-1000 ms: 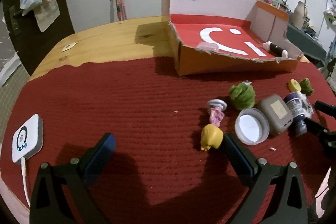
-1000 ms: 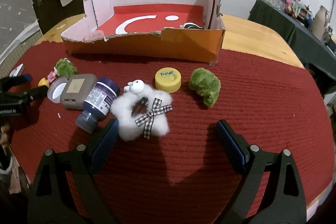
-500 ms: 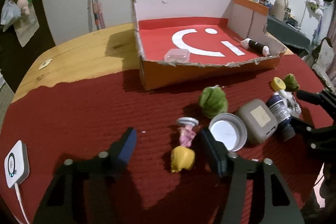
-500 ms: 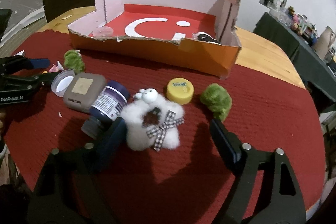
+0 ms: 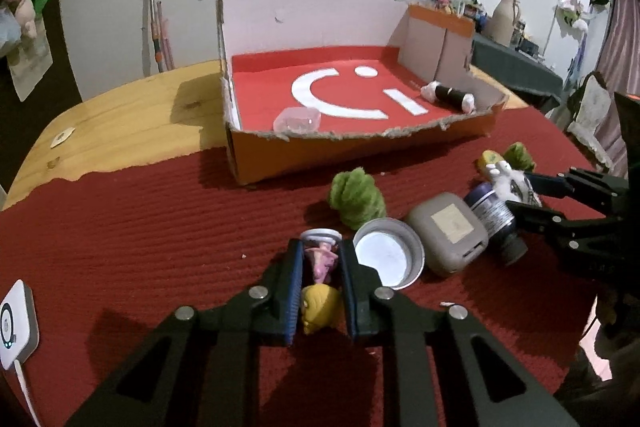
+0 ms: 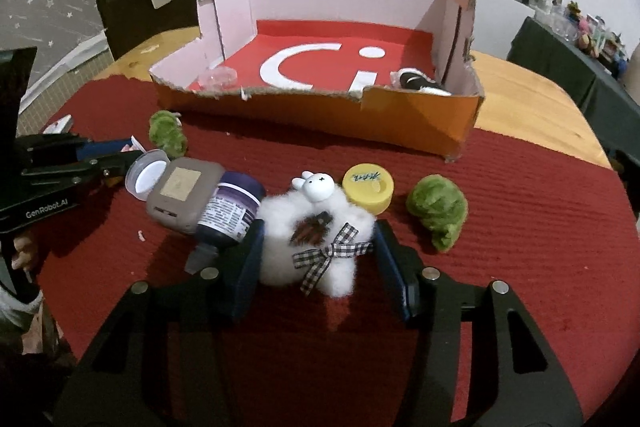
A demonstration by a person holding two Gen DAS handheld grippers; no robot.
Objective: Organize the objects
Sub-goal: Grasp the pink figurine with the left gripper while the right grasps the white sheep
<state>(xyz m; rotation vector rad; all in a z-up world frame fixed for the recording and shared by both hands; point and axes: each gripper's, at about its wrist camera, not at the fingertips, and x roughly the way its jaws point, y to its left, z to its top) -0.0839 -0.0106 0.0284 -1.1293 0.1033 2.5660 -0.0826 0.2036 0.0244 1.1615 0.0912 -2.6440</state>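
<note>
Left wrist view: left gripper (image 5: 319, 259) was clamped shut on a small pink and yellow toy figure (image 5: 321, 281) lying on the red ribbed tablecloth (image 5: 140, 227), pads pressing both sides of it, the figure's round silver base poking out past the fingertips. Just right of it sat a white round lid with a grey rim (image 5: 387, 257), then a grey rounded plastic case with a beige label (image 5: 450, 237) touching the lid, then a dark purple bottle with a printed label (image 5: 496, 217) on its side. A fuzzy green pompom (image 5: 357, 198) lay behind the lid

Right wrist view: right gripper (image 6: 316, 247) had its jaws closing around a fluffy white sheep plush with a checked ribbon bow (image 6: 312, 247); plush sat between the pads, left pad touching the fluff, right pad at its edge, can't tell if it was squeezed yet. A yellow round cap (image 6: 368, 187) touched the plush from behind, a second green pompom (image 6: 438, 209) lay to the right, apart from it

The orange cardboard box with a red floor and white markings (image 6: 400, 123) stood behind the clutter, front wall torn low. Inside: a clear plastic tub (image 5: 298, 119) near the front left, a black and white roll (image 5: 448, 94) by the right wall

A white square device with a cable (image 5: 16, 323) lay at the cloth's left edge
</note>
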